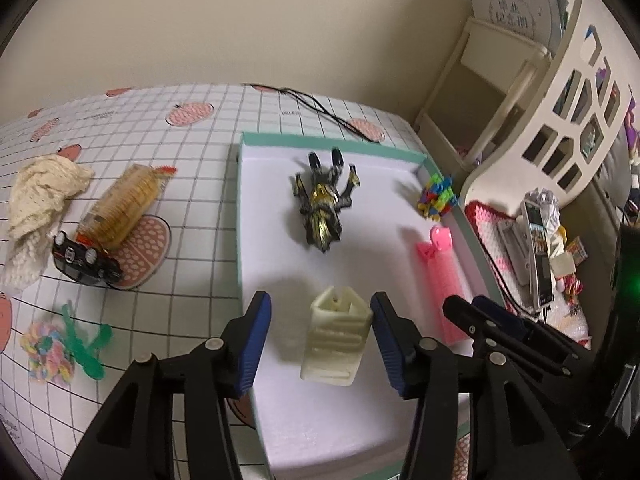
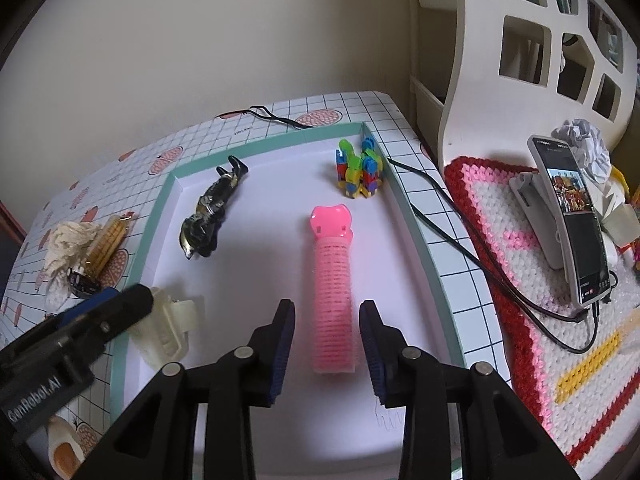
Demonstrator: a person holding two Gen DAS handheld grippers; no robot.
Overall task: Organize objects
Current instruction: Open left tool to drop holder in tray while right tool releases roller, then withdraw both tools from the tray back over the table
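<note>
Drop-off step, by the look of it. Left hand-held gripper (image 1: 320,340) spread wide over the cream clip (image 1: 336,340), pads clear on both sides, nothing held. Clip resting on the white floor of the tray (image 1: 332,140), near the tray's front-left part. Right hand-held gripper (image 2: 327,344) parted too, straddling the near end of the pink roller (image 2: 333,292), pads standing off it, not pressing. Roller lying flat along the tray's right side.

Inside the tray as well: dark figure (image 1: 320,208) toward the back, block toy (image 1: 436,196) in the back-right corner. Four items in, so well under way.

Left of the tray on the worktop (image 1: 200,200): cracker pack (image 1: 120,208), cloth (image 1: 44,200), toy car (image 1: 86,262), green fan (image 1: 86,340). Presumably next in line.

Next move, as a guess: lift both grippers straight up and clear without nudging clip or roller, then swing left of the tray for the loose pieces.

Axes: roller's long axis running front to back of the tray, clip head toward the back wall, open end toward the right gripper. Cream clip also lengthwise front to back, narrower end toward the back wall. Figure angled, legs toward the back wall, head toward the tray's front.
</note>
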